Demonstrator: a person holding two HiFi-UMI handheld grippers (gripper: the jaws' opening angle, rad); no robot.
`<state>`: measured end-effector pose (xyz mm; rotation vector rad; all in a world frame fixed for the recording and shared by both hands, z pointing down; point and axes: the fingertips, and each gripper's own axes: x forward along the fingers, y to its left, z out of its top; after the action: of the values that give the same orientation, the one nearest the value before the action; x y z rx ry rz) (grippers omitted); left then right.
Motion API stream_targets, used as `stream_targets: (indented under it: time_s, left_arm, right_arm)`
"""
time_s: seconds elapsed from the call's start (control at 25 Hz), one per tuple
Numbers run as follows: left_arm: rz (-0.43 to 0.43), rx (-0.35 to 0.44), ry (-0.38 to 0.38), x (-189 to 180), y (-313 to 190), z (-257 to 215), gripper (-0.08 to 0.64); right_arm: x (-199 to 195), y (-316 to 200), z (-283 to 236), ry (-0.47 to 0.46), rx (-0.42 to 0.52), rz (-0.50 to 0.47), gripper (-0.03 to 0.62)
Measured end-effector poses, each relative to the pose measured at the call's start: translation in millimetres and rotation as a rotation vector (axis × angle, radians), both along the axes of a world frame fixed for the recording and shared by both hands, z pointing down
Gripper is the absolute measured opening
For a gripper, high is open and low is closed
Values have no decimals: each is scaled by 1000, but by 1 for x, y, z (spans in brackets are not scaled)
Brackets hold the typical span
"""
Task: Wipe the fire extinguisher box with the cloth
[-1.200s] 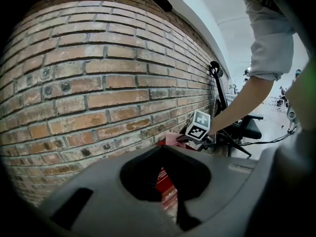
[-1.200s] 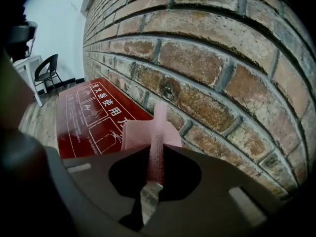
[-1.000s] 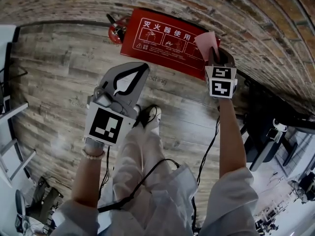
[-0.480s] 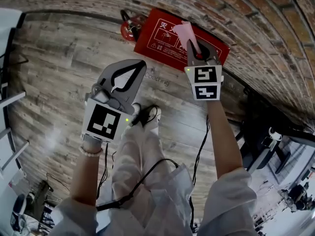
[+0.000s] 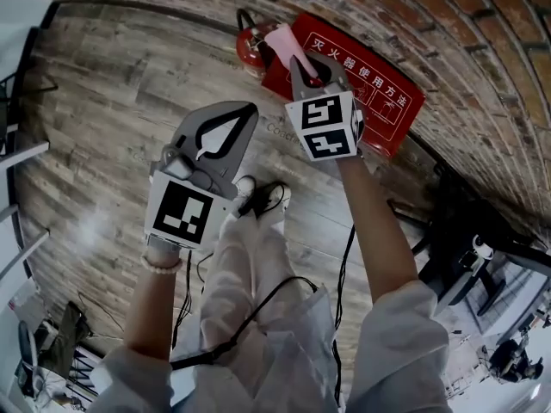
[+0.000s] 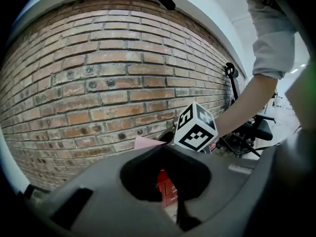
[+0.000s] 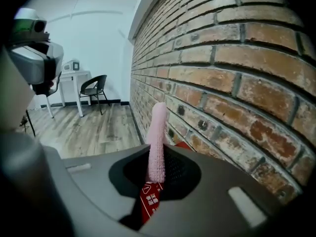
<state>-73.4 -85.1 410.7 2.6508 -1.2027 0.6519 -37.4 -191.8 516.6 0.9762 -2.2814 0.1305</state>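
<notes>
Right gripper [image 5: 308,60], clamped on pink cloth [image 5: 282,40], swept to left end of fire extinguisher box [image 5: 383,101] at edge of floor [image 5: 112,101] under brick wall [image 5: 448,24]; I judge one pass done. Left gripper [image 5: 245,114] closed, empty.

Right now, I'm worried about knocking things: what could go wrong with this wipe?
The cloth sticks far out of the right gripper, so it may fold or slip when dragged over the fire extinguisher box. The fire extinguisher sits beside the box near the cloth's end; a sweep could knock it. The brick wall is close; the gripper might scrape it.
</notes>
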Motion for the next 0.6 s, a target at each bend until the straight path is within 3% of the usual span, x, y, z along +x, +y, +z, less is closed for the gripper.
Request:
stream_targets:
  time_s: [0.2,0.6]
  left_arm:
    - [-4,-3,-11,-10,5,2,-2]
    - [-12,-4,-23,-18,8,2,-2]
  right_arm:
    - [-14,-5,21,55,-13,-10,18]
    - [5,-9,59,147,-73,33,18]
